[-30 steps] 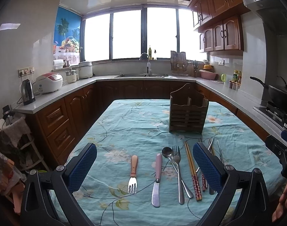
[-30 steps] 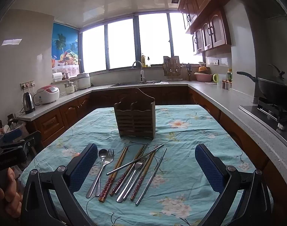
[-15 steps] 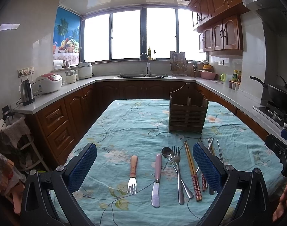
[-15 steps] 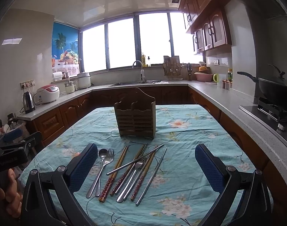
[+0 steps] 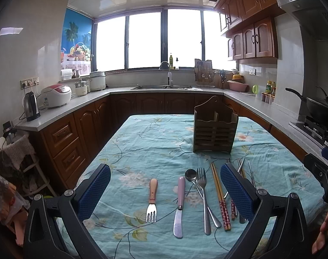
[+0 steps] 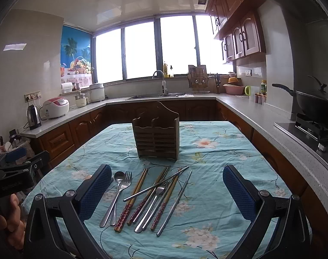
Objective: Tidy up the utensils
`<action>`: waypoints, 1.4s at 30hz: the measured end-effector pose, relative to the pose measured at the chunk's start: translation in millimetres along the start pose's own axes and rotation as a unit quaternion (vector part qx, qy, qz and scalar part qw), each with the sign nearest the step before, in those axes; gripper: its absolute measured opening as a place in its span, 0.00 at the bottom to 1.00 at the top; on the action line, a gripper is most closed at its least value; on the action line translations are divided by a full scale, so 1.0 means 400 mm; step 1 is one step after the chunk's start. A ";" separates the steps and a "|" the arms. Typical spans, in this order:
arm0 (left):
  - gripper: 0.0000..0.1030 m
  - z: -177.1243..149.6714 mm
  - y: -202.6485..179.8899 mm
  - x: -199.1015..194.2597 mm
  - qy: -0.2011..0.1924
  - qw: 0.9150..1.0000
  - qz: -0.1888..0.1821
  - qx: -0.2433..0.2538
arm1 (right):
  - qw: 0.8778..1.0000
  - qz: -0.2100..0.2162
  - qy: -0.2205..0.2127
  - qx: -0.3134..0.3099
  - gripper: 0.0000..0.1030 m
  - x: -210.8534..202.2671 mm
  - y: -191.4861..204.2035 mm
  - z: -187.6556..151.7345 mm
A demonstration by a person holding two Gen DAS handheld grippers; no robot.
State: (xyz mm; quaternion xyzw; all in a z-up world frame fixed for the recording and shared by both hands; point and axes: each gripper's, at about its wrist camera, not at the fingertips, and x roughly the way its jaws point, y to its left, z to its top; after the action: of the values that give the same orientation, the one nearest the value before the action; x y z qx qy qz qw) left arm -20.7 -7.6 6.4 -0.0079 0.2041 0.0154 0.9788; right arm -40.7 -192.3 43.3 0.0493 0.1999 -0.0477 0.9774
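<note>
No readable writing on utensils or holder. Left gripper spread wide above table, holds nothing; right gripper also spread wide, nothing between fingers. Near: wooden-handled fork, pink-handled knife, then spoon crossing steel fork, mixed chopsticks just beside. Far: wooden utensil holder upright on floral tablecloth, apart from utensils.

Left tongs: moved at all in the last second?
No. The left tongs frame the wooden-handled fork and the wooden caddy at the same spots in the left wrist view as before.
</note>
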 end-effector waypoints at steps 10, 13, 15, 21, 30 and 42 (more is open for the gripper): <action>0.99 -0.001 -0.001 0.002 0.000 1.000 0.000 0.000 | 1.000 0.002 0.000 0.000 1.00 0.001 0.000 0.001; 0.99 -0.002 -0.002 0.001 0.000 1.000 0.000 0.000 | 1.000 0.002 0.000 0.000 1.00 0.002 0.000 0.001; 0.99 -0.002 0.000 0.006 0.003 1.000 -0.002 -0.002 | 1.000 0.002 0.000 0.000 1.00 0.004 0.001 0.002; 0.99 -0.001 0.020 0.045 0.032 0.999 -0.028 -0.021 | 1.000 0.004 0.006 0.005 1.00 0.011 -0.002 0.000; 0.99 0.032 0.043 0.126 0.075 0.996 -0.050 -0.020 | 0.999 0.009 0.031 0.022 1.00 0.059 -0.027 -0.005; 0.94 0.064 0.074 0.279 0.134 0.988 -0.072 -0.025 | 0.996 0.016 0.076 0.045 1.00 0.157 -0.067 -0.011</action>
State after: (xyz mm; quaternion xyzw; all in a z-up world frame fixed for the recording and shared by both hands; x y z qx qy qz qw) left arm 90.6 25.5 -15.2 -0.0494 0.3316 -0.0511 0.9407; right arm 12.2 -222.9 12.4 0.0997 0.2700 -0.0376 0.9569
